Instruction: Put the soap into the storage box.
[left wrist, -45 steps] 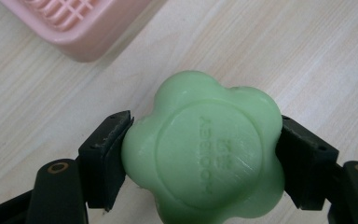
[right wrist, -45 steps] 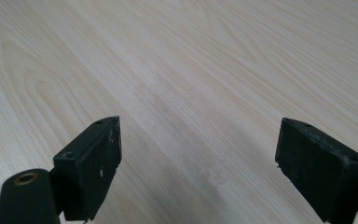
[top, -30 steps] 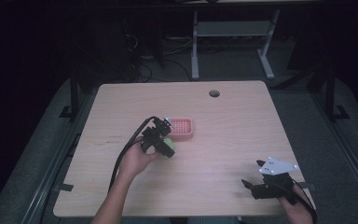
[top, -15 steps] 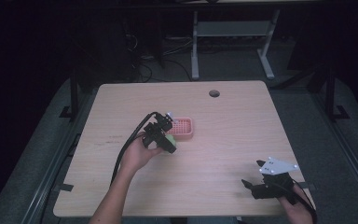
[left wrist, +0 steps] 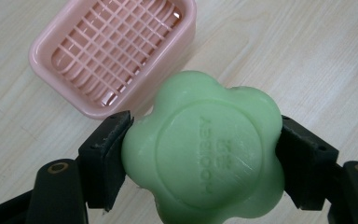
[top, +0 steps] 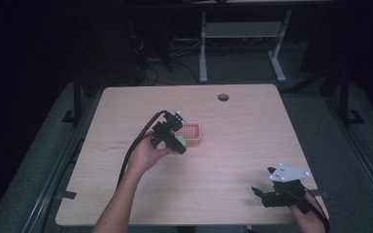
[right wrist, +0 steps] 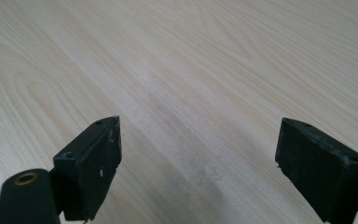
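Left gripper (left wrist: 200, 154) pinches soap (left wrist: 203, 149) just short of dish (left wrist: 88, 100); slick soap may slip. Right gripper (right wrist: 198, 163) spread, empty.

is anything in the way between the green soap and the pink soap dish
Nothing visible. The left gripper holds the green soap just short of the pink soap dish, whose grid is bare, with only bare table between them.

In my left gripper view the green soap (left wrist: 203, 149) hides the near corner of the pink soap dish (left wrist: 116, 51), and the soap's lower lobes run off the bottom edge.
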### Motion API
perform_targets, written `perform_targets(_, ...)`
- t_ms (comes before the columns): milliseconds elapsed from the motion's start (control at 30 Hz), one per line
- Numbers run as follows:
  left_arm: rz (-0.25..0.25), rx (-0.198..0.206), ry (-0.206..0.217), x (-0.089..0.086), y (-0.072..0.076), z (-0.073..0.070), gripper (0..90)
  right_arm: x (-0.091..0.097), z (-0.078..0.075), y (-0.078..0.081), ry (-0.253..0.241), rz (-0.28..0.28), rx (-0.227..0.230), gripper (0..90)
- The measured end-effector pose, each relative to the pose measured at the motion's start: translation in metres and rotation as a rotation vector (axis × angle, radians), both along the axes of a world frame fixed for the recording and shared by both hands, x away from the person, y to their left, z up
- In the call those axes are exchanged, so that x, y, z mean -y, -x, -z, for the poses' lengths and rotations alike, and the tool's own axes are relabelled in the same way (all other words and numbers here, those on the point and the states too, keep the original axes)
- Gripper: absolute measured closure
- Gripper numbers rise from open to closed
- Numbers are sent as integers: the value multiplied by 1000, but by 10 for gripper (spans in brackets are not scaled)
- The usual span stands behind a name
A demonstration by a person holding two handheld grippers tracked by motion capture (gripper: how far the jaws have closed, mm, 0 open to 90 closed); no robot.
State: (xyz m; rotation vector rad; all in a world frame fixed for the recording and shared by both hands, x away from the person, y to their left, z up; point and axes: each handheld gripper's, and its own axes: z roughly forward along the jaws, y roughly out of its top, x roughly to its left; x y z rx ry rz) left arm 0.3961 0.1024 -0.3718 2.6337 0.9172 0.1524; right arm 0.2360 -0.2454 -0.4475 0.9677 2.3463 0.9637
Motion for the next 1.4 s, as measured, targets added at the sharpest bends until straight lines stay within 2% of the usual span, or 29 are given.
perform_targets(267, -2, -1, 3, 2, -5, 1, 266, 0, 1, 1, 6, 1, 0, 138)
perform_targets(333, -9, -5, 15, 3, -7, 2, 266, 1, 1, 0, 3, 5, -1, 138)
perform_targets(667, -20, -15, 12, 6, -18, 4, 266, 0, 2, 0, 3, 5, -6, 138)
perform_targets(1167, -28, -14, 7, 15, -35, -6, 266, 1, 1, 0, 2, 9, 3, 138)
perform_targets(1267, -29, -18, -5, 17, -37, -7, 266, 1, 1, 0, 2, 7, 3, 138)
perform_targets(1400, -37, -19, 2, 18, -42, -8, 266, 0, 1, 0, 3, 7, 2, 138)
